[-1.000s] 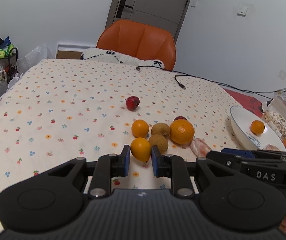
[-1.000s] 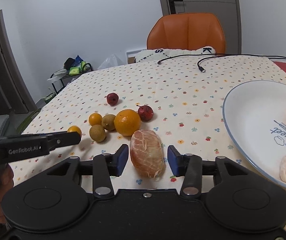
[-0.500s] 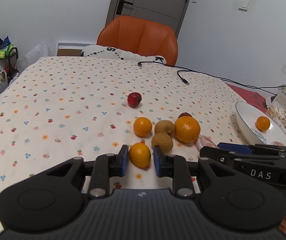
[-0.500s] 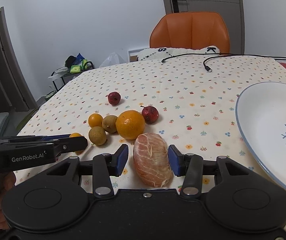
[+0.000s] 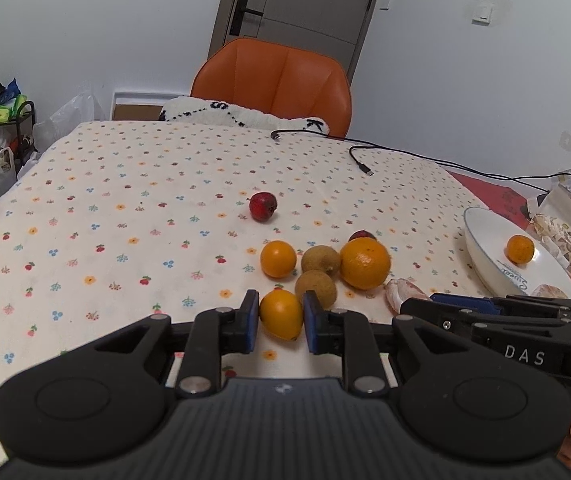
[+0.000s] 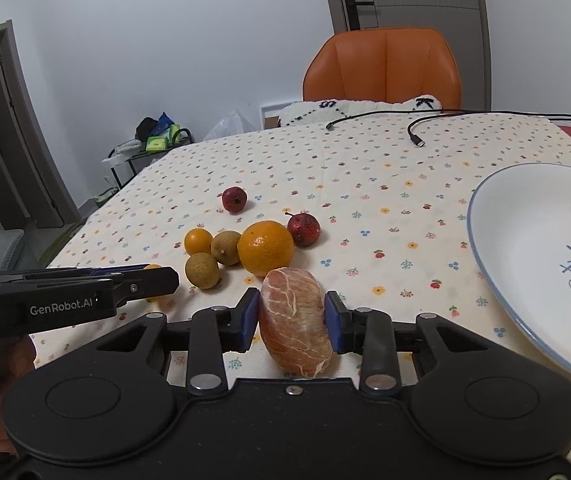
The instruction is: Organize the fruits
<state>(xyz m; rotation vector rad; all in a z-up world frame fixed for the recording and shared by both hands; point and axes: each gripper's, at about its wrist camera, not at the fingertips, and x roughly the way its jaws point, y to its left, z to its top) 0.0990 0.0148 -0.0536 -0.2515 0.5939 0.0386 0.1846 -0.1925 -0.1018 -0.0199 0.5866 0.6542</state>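
Fruits are split between both claws, a loose cluster and the plate (image 6: 485, 216). Right claw (image 6: 291, 324): both pads pressed against the flanks of a peeled pomelo segment (image 6: 295, 320), closed just to its width, segment held upright and apparently clear of the cloth, probably so the soft flesh is carried without crushing. Left claw (image 5: 277, 320): pads close against a small orange (image 5: 280, 314), narrow opening, grip looks made; whether it is lifted off the worktop (image 5: 125, 208) I cannot tell. Just beyond the large orange (image 6: 265, 247) sit two brown fruits (image 6: 202, 270), another small orange (image 6: 198, 241) and a red fruit (image 6: 304, 229) touching or nearly so; a second red fruit (image 6: 234, 199) lies farther behind it. Well to the right of the large orange, the plate already holds an orange and a peeled segment, so it seems the collecting point.
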